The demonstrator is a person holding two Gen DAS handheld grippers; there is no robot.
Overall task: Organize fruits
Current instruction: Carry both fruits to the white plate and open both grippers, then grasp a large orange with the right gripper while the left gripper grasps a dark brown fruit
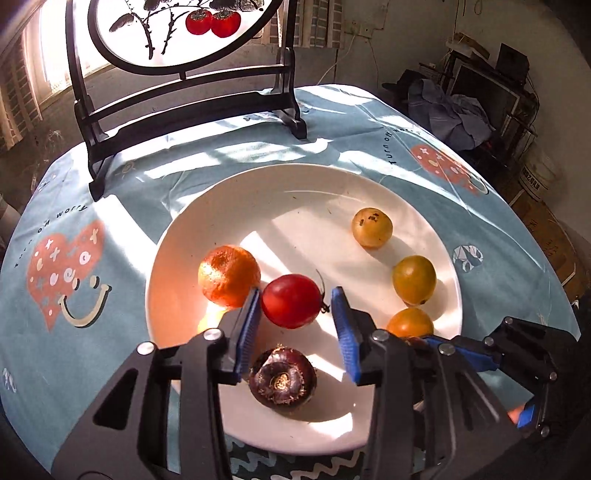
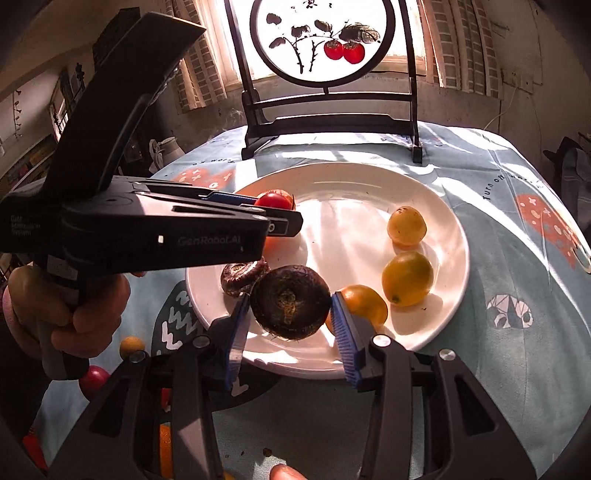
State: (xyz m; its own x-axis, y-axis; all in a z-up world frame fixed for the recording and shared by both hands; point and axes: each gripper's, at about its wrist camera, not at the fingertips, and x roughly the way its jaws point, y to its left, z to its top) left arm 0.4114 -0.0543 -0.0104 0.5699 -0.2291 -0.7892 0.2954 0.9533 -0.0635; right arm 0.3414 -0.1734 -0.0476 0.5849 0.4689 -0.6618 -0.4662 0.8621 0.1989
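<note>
A white plate (image 1: pixel 306 184) holds an orange mandarin (image 1: pixel 228 275), a red tomato (image 1: pixel 291 301), a dark brown chestnut-like fruit (image 1: pixel 282 378) and three yellow-orange fruits (image 1: pixel 413 277). My left gripper (image 1: pixel 295 321) is open above the plate; the tomato lies between its blue pads, touching the left one. My right gripper (image 2: pixel 290 325) is shut on a second dark brown fruit (image 2: pixel 290 306) and holds it over the plate's (image 2: pixel 369 181) near rim. The first dark fruit (image 2: pixel 242 275) lies behind it. The right gripper shows at the left wrist view's right edge (image 1: pixel 480 354).
A black wooden stand with a round painted screen (image 1: pixel 177 33) stands at the table's back. The blue patterned cloth (image 1: pixel 55 295) covers the table. A small yellow fruit (image 2: pixel 131 345) and a red fruit (image 2: pixel 92 380) lie off the plate at the near left.
</note>
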